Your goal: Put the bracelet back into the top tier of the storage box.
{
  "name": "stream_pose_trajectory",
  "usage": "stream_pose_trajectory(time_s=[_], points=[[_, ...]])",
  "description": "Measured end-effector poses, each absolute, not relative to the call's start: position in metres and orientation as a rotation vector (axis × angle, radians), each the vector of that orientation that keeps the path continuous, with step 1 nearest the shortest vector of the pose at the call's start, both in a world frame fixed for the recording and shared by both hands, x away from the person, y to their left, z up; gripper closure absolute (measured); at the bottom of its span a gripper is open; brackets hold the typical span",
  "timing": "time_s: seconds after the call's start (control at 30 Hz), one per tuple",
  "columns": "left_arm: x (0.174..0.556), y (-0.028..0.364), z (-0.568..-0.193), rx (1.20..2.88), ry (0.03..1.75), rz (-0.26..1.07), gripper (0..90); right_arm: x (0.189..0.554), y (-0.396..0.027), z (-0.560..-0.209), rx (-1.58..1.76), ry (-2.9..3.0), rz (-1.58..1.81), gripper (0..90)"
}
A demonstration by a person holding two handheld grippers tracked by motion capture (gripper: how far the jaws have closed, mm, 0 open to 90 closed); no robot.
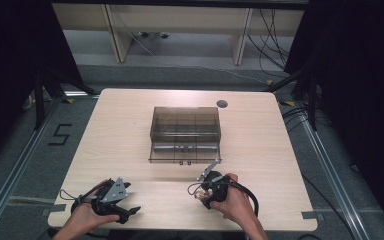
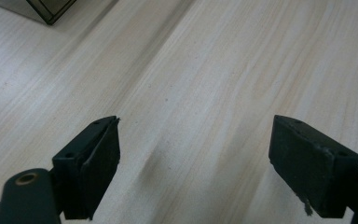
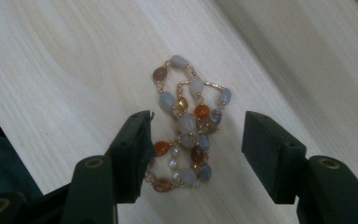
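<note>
From the high view, the step seems to be the pick-up of a beaded bracelet (image 1: 197,195), which lies on the table (image 1: 120,130) near the front edge, just under the right gripper (image 1: 203,190); a smoky plastic box (image 1: 185,134) stands in the middle, well apart. The left gripper (image 1: 125,210) rests low by the front left corner.

In the left gripper view, its jaws stand wide apart over bare wood, holding nothing.

In the right gripper view, the jaws are released and stand either side of the bracelet (the left pad (image 3: 137,149) seems to touch the beads). Next, I think, the hand must lower and close on the bunched strand.
</note>
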State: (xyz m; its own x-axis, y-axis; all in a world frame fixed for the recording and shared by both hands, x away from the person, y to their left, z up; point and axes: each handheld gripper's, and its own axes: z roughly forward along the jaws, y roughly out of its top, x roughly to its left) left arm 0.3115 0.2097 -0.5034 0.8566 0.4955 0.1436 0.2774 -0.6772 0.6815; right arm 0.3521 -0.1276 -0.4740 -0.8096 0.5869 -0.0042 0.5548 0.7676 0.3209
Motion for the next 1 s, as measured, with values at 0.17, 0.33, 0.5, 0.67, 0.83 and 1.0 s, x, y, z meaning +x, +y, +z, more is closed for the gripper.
stream_pose_trajectory(time_s=[0.17,0.33,0.5,0.67,0.83,1.0], points=[[0.312,0.210,-0.504,2.344,0.557,0.415,16.4,0.355,-0.125,-0.476,0.928,2.865,0.440,47.7],[0.312,0.210,-0.503,2.347,0.557,0.418,16.4,0.357,-0.121,-0.477,0.940,2.879,0.402,51.0],[0.312,0.210,-0.503,2.350,0.557,0.416,16.4,0.360,-0.119,-0.478,0.934,2.887,0.391,51.7],[0.313,0.210,-0.504,2.350,0.551,0.409,16.4,0.363,-0.118,-0.480,0.924,2.915,0.380,53.4],[0.312,0.210,-0.503,2.350,0.555,0.415,16.4,0.365,-0.116,-0.479,0.944,2.901,0.331,58.0],[0.312,0.209,-0.503,2.350,0.555,0.413,16.4,0.366,-0.114,-0.478,0.918,2.922,0.305,62.8]])
